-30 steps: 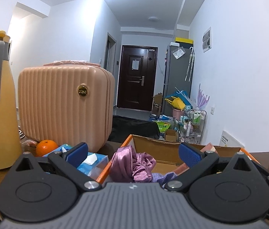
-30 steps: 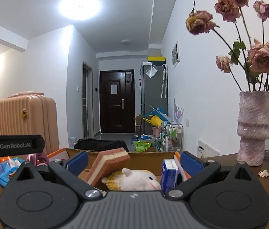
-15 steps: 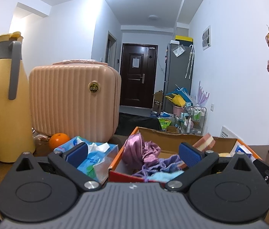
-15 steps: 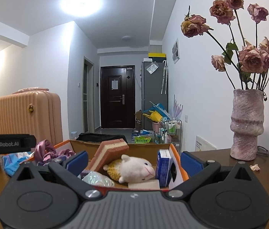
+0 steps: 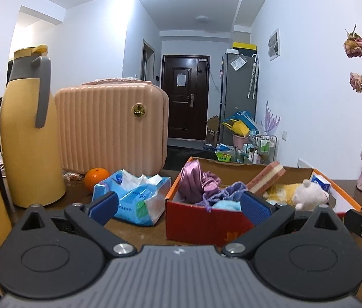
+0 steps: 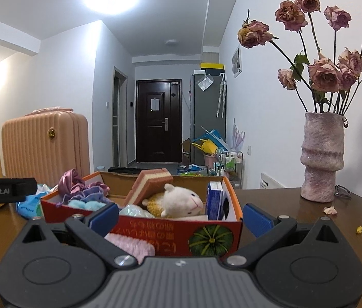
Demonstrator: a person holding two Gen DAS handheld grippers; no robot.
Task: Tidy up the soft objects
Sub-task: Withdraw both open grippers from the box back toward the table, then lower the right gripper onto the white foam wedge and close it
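On my left wrist view, the left tongs point(image 5: 178, 204) stand wide apart and empty, hovering before the red box point(image 5: 206, 220) on the desk point(image 5: 134, 233), where purple cloths point(image 5: 201, 184) are piled. On my right wrist view, the right tongs point(image 6: 181, 218) are equally spread, gripping nothing, with a pink knit piece point(image 6: 132, 245) between them, against the box front; a plush sheep point(image 6: 181, 200) lies inside.
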